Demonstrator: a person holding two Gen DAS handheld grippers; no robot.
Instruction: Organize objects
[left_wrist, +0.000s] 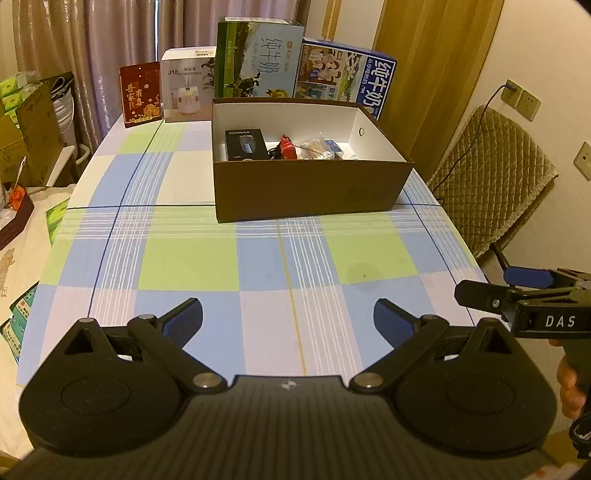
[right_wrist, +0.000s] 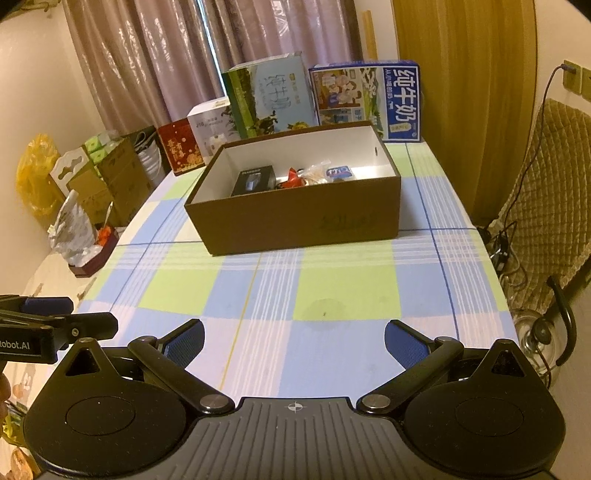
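Observation:
A brown cardboard box (left_wrist: 314, 188) (right_wrist: 295, 218) with a white inside stands on the checked tablecloth (left_wrist: 192, 258) (right_wrist: 343, 288). Inside it lie a black packaged item (left_wrist: 245, 144) (right_wrist: 255, 181), a red packet (left_wrist: 289, 147) (right_wrist: 293, 176), a clear bag of sticks (left_wrist: 314, 147) (right_wrist: 314, 171) and a blue-and-white item (left_wrist: 332, 146) (right_wrist: 340, 171). My left gripper (left_wrist: 288, 317) is open over the near table, holding nothing. My right gripper (right_wrist: 293, 339) is open too, nothing between its blue pads. Each gripper shows at the other view's edge.
Behind the box stand two milk cartons (left_wrist: 258, 59) (left_wrist: 347, 77), a white appliance box (left_wrist: 186, 88) and a red packet (left_wrist: 141, 94). A padded chair (left_wrist: 495, 177) and wall sockets (left_wrist: 521, 99) are on the right. Cardboard boxes and bags (right_wrist: 99, 177) crowd the left floor.

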